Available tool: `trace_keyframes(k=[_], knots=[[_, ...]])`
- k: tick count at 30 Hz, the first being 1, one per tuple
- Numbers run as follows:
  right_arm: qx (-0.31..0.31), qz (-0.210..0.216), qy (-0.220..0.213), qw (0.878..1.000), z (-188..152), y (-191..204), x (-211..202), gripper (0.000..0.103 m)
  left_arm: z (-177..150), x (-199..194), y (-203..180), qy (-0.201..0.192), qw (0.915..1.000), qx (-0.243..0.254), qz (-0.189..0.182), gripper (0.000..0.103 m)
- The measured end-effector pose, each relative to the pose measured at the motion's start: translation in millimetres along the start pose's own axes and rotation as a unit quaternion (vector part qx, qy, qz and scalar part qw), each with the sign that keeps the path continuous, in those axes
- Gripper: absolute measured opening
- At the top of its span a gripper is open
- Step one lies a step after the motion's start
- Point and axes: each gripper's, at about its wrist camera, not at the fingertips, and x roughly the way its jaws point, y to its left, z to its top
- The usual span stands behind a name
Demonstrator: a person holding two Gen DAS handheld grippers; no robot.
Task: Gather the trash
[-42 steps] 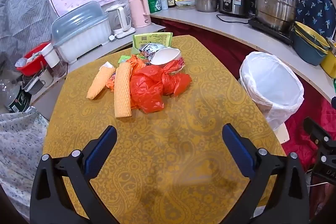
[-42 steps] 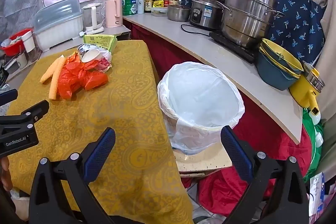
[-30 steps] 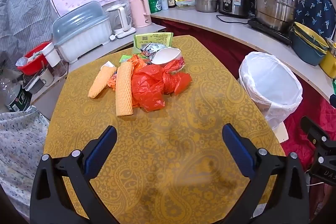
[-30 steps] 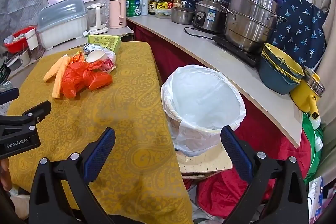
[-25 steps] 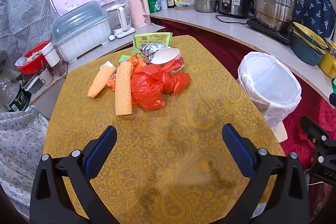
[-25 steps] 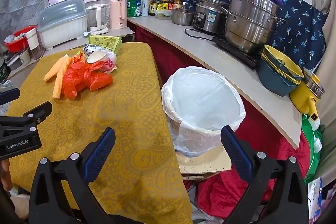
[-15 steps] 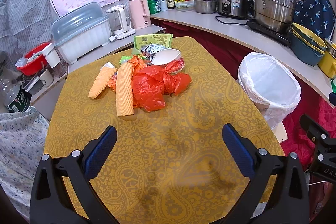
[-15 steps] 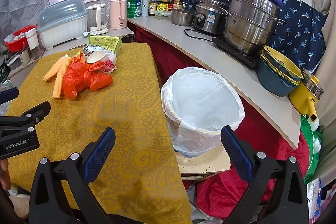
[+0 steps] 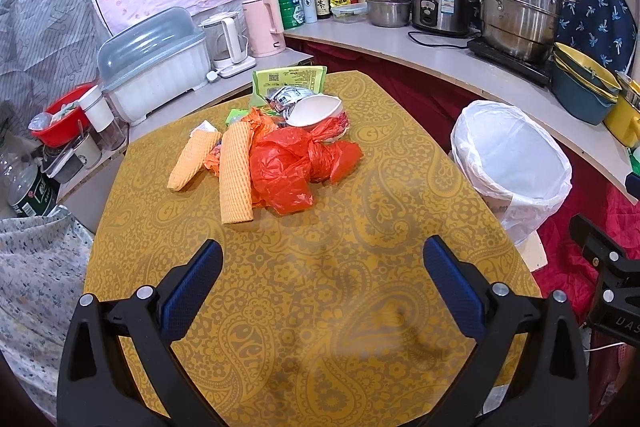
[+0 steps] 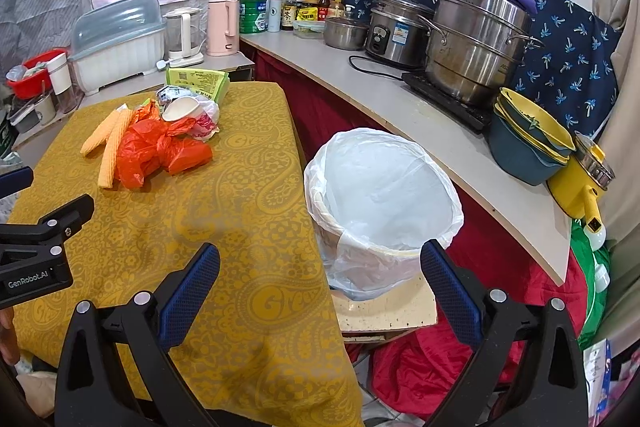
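A heap of trash lies on the far half of the yellow patterned table [image 9: 320, 307]: an orange plastic bag [image 9: 292, 167], two orange foam sleeves [image 9: 236, 175], a crushed white paper cup [image 9: 316, 105], a foil wrapper and a green packet [image 9: 290, 79]. A bin lined with a white bag [image 9: 512, 163] stands to the right of the table. My left gripper [image 9: 322, 267] is open over the table's near half, well short of the heap. My right gripper [image 10: 320, 267] is open over the table's right edge, beside the bin [image 10: 384, 203]. The heap [image 10: 160, 147] lies far left of it.
A counter [image 10: 400, 107] curves behind the bin with steel pots, a rice cooker, stacked bowls and bottles. A white lidded dish rack [image 9: 156, 67], kettles and a red bowl sit beyond the table's far left. Red cloth covers the floor by the bin.
Both views have shifted only slightly; the grippers stay open and the trash has not moved.
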Motion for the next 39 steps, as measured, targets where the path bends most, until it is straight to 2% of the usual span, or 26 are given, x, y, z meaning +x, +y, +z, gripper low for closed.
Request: trace_keyframes(k=[39], knots=[[0.0,0.003,0.007,1.0,-3.0,2.8,9.3,0.096,-0.4,2.3,-6.2,-0.001,1.0,0.005,-0.006,0.096]])
